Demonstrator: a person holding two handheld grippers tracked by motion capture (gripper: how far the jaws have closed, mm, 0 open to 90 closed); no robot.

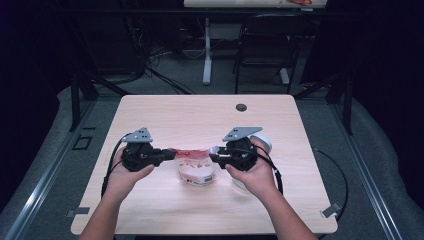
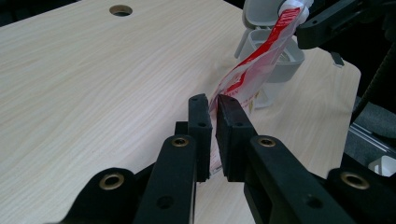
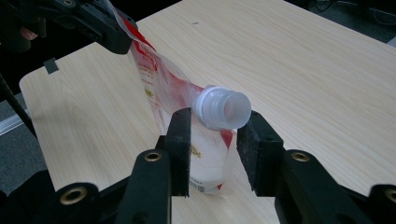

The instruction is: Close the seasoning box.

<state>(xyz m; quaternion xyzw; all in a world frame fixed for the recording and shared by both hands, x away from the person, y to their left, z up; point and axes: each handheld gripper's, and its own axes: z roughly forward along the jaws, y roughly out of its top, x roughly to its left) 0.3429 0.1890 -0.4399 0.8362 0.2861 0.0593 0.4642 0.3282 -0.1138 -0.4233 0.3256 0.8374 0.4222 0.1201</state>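
A red-and-white refill pouch [image 1: 194, 165] with a white screw cap [image 3: 224, 109] hangs stretched between the two grippers, just above the light wooden table [image 1: 200, 115]. My left gripper [image 2: 212, 105] is shut on the pouch's flat edge [image 2: 243, 74]. It also appears at the centre left of the high view [image 1: 172, 152] and at the top left of the right gripper view [image 3: 112, 37]. My right gripper [image 3: 212, 123] is shut on the spout, with the cap sticking out between its jaws. It appears at the centre right of the high view [image 1: 212, 154].
A white plastic container [image 1: 262, 141] stands on the table just behind the right hand, and it appears again in the left gripper view [image 2: 273, 56]. A cable hole [image 1: 241, 107] sits near the far edge. A dark chair [image 1: 270, 45] and a desk leg stand beyond the table.
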